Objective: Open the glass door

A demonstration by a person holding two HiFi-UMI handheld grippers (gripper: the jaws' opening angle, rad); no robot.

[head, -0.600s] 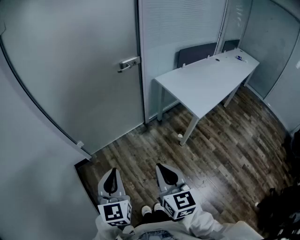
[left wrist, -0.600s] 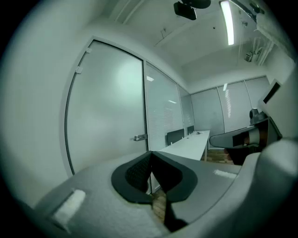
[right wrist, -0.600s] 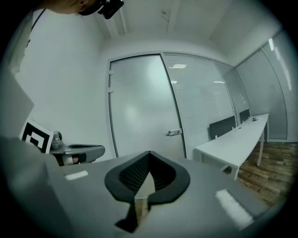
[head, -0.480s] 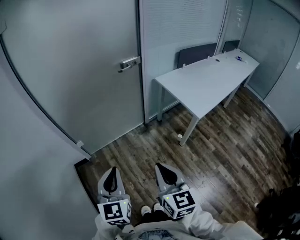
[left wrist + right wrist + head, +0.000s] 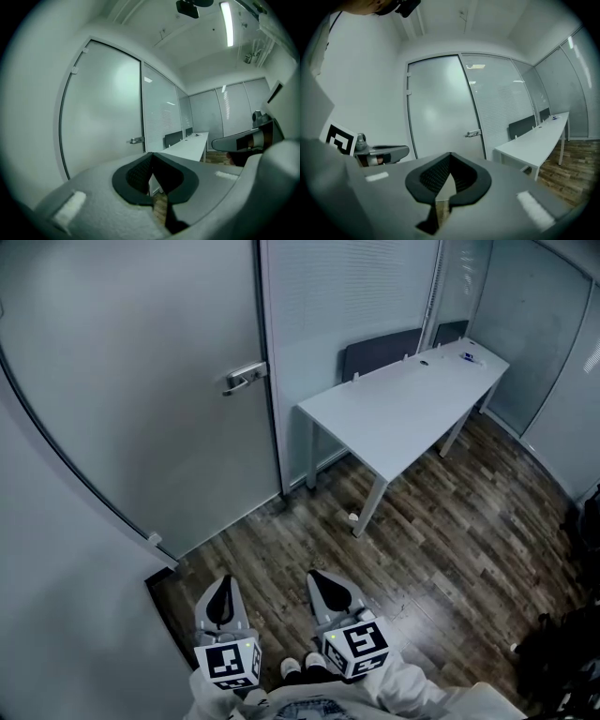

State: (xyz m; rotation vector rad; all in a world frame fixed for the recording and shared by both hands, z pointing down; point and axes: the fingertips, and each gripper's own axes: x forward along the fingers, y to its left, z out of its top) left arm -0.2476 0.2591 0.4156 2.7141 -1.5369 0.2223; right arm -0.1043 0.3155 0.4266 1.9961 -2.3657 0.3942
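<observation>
Left tongs (image 5: pixel 225 583) and right tongs (image 5: pixel 324 577) both pressed together, nothing between them, bottom centre over the wood floor (image 5: pixel 441 549). Frosted glass door (image 5: pixel 131 399) fills the upper left, closed, with a metal lever handle (image 5: pixel 244 378) at its right edge. White bench (image 5: pixel 403 404) upper right.

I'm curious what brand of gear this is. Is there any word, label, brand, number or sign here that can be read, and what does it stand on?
No word or number can be read anywhere in these pictures.
The marker cube on the left gripper, and the one on the right gripper: black-and-white square patterns only, no letters.
The small items on the white table: too small to read.
The door handle: no marking visible.
</observation>
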